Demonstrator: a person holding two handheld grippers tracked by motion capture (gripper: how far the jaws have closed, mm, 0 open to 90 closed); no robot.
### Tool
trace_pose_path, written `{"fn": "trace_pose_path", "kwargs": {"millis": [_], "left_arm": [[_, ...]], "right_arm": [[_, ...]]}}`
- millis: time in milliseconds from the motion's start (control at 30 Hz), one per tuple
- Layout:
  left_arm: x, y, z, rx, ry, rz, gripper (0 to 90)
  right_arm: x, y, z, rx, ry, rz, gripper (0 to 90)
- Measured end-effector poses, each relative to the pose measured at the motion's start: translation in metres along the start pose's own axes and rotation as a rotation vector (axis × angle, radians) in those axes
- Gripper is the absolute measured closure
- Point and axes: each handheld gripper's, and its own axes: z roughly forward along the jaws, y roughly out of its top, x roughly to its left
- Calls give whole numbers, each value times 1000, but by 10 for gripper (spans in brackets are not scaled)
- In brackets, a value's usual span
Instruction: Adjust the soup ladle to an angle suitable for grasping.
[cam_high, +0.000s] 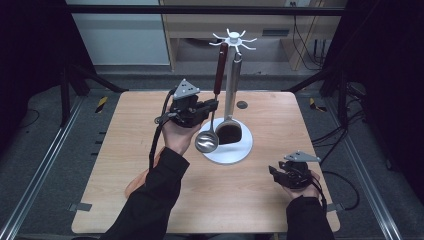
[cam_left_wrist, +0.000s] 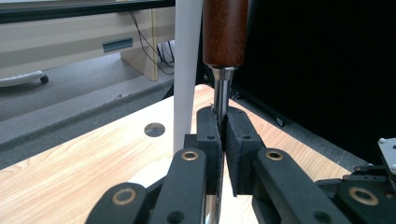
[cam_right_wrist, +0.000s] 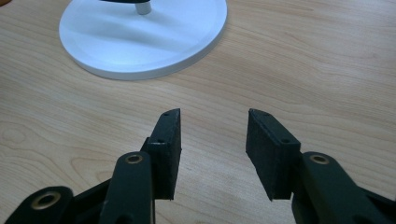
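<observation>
- Ladle (cam_high: 212, 112): held upright in front of the white utensil stand (cam_high: 230, 90), just left of the stand's post. Its brown wooden handle (cam_left_wrist: 225, 30) points up toward the hook ring (cam_high: 233, 40) at the top of the stand; whether it touches a hook cannot be told.
- Ladle bowl (cam_high: 205, 142): polished metal, at the lower end, beside the 9 o'clock edge of the stand's round white base (cam_high: 235, 152). Contact with the base cannot be confirmed.
- Left claw (cam_high: 212, 105): narrow, clamped on the ladle's metal shank just below the wooden handle. In the left gripper view the two black pads (cam_left_wrist: 208, 128) press the shank (cam_left_wrist: 221, 95) from both sides.
- Left hand (cam_high: 176, 135): carries the claw from below, forearm in a dark sleeve coming in from 6 o'clock.
- Second utensil (cam_high: 231, 115): a dark-headed spatula with a metal handle, hanging on the stand at 3 o'clock of the ladle, head low over the base.
- Right claw (cam_high: 273, 172): jaws standing moderately apart with nothing between them, low over the bench (cam_high: 150, 190) at roughly 4 o'clock of the stand base. The right gripper view shows bare wood between the pads (cam_right_wrist: 168, 140) and the base (cam_right_wrist: 140, 42) ahead at 11 o'clock.
- Bench: light wood, with a small dark round hole (cam_high: 242, 105) at 1 o'clock of the stand post.
</observation>
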Motion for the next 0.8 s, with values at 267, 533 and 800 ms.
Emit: {"fn": "trace_pose_path", "kwargs": {"millis": [267,533,800], "left_arm": [[0,2,6,13,1,0,843],[1,0,11,-3,24,-6,835],[-1,-1,17,-16,29,-14,834]], "right_arm": [[0,0,0,-1,0,-1,555],[0,0,0,-3,1,-2,546],[0,0,0,-2,2,0,542]]}}
